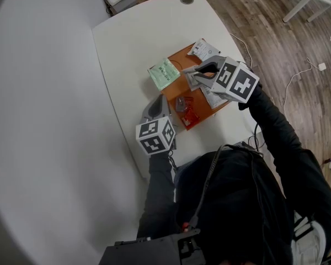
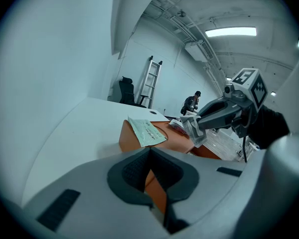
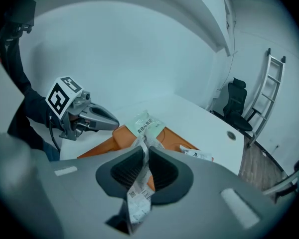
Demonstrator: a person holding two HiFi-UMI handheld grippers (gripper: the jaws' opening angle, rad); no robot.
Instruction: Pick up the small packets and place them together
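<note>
Print on the green packet (image 1: pixel 164 73) and white packet (image 3: pixel 139 203) is illegible.

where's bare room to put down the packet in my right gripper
Bare orange board lies between green packet and red packet, beside the right gripper's held packet. White table past the green packet is wide open. Crowded: the board's right edge, with white packets, and its near corner by the left gripper.
</note>
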